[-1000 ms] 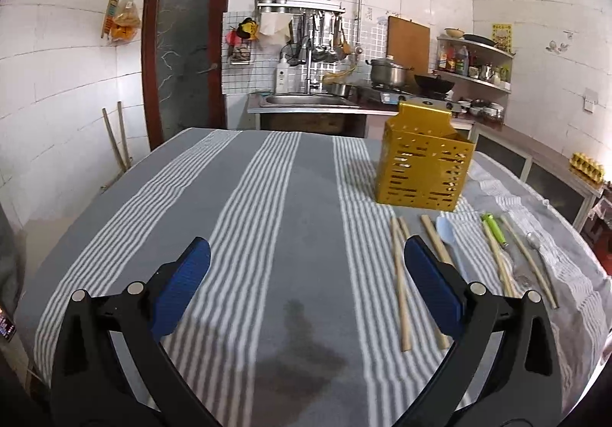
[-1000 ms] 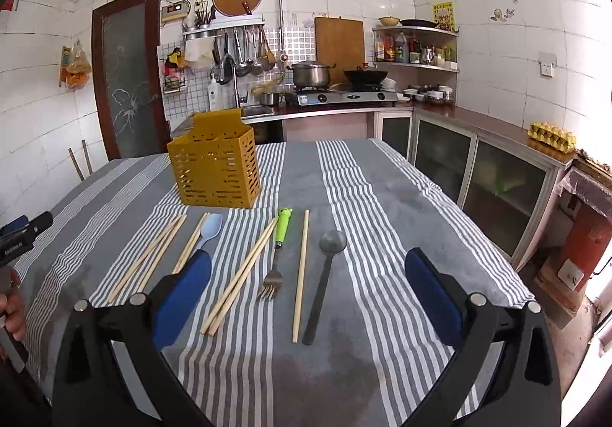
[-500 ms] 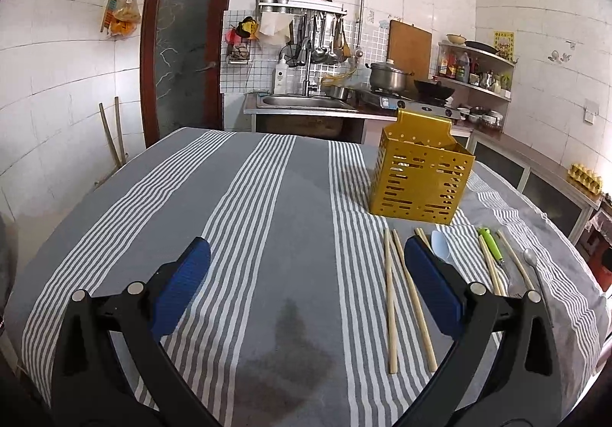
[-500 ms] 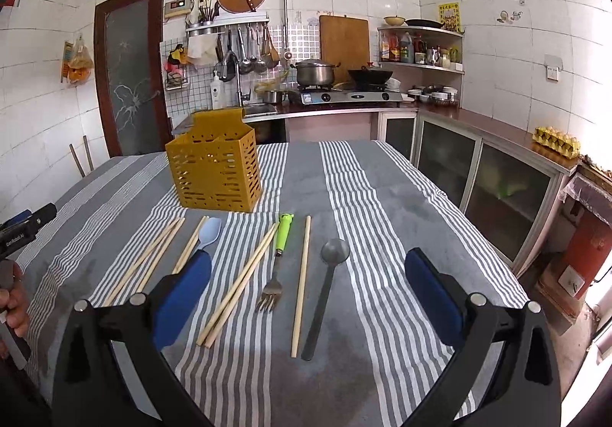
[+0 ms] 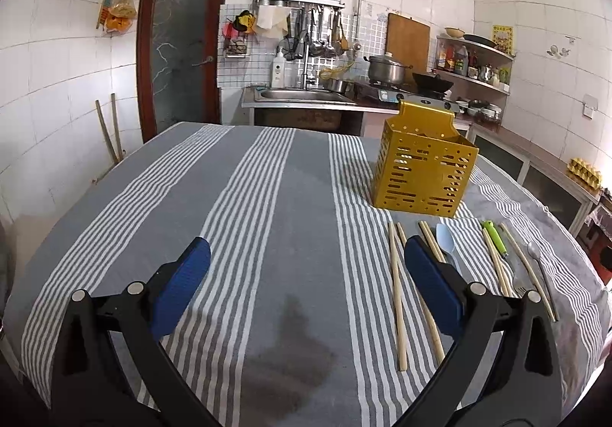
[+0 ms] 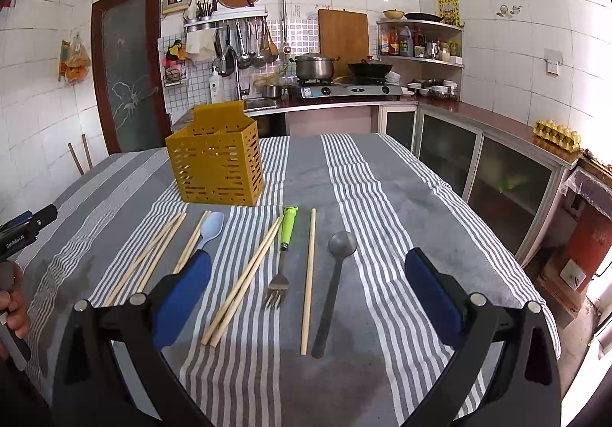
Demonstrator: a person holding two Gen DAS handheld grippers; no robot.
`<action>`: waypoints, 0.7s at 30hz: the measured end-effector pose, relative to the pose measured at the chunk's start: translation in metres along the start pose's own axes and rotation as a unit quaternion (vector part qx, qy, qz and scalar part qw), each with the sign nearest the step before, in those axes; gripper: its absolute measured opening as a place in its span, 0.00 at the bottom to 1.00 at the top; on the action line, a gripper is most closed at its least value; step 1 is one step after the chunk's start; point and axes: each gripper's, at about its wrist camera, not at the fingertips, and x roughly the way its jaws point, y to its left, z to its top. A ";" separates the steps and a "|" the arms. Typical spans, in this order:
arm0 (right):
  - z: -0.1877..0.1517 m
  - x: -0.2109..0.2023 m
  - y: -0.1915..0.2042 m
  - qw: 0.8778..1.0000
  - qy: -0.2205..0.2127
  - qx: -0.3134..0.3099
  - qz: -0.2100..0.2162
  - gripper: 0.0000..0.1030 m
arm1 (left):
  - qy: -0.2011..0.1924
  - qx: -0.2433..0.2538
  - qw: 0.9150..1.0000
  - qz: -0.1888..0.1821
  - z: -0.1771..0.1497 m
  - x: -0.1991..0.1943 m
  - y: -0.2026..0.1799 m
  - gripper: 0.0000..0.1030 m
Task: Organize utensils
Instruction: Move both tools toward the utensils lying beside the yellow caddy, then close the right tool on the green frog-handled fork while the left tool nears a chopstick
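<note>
Seven wooden chopsticks (image 6: 244,281), two spoons (a pale blue plastic one (image 6: 211,228) and a dark metal one (image 6: 336,274)) and one green-handled fork (image 6: 285,251) lie loose in a row on the striped bench (image 6: 382,197), at 6 o'clock from the single yellow slotted utensil holder (image 6: 218,167) standing empty as far as I can see. Both grippers, left (image 5: 306,289) and right (image 6: 306,293), hang released and grasping nothing. Paired chopsticks lie touching, so I judge a pinch may catch two or roll one away, and the light holder could tip if bumped.
</note>
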 end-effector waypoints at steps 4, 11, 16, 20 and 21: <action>0.003 0.006 0.002 1.000 0.006 -0.003 -0.007 0.96 | -0.002 0.004 1.000 -0.003 0.000 0.002 -0.001 0.95; 0.006 0.019 0.002 1.000 0.014 -0.004 -0.007 0.96 | 0.032 0.016 0.999 -0.025 0.001 0.026 -0.015 0.95; 0.013 0.037 0.002 1.000 0.024 -0.011 -0.005 0.96 | 0.057 0.043 0.996 -0.053 0.003 0.045 -0.039 0.95; 0.021 0.055 0.005 0.999 0.037 -0.018 -0.003 0.95 | 0.091 0.061 0.992 -0.055 0.005 0.072 -0.059 0.94; 0.024 0.060 0.006 0.999 0.040 -0.021 -0.003 0.95 | 0.099 0.064 0.992 -0.055 0.006 0.079 -0.064 0.93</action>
